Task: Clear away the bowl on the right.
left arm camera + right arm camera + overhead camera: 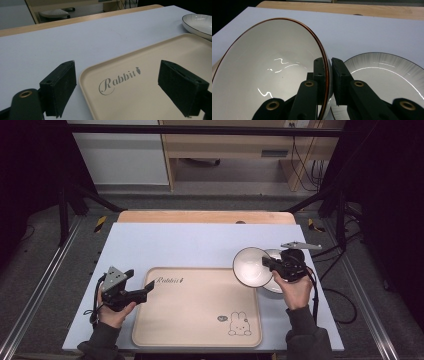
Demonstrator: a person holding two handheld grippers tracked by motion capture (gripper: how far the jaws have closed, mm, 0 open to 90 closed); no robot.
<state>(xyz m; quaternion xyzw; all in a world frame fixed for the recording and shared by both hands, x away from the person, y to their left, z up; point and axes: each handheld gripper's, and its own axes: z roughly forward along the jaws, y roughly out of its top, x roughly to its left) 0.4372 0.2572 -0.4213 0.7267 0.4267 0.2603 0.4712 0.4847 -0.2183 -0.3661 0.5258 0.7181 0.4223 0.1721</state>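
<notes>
Running off the right gripper view's lower edge: bowl (274,75) and plate (387,77); hiding part of plate behind bowl.

The right claw (328,82) pinches the brown-rimmed bowl's (267,75) rim beside a plate (387,77).

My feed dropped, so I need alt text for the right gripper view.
The right gripper is clamped on the rim of a tilted white bowl with a brown edge. A white plate with a dark rim lies just behind it on the pale blue table.
</notes>
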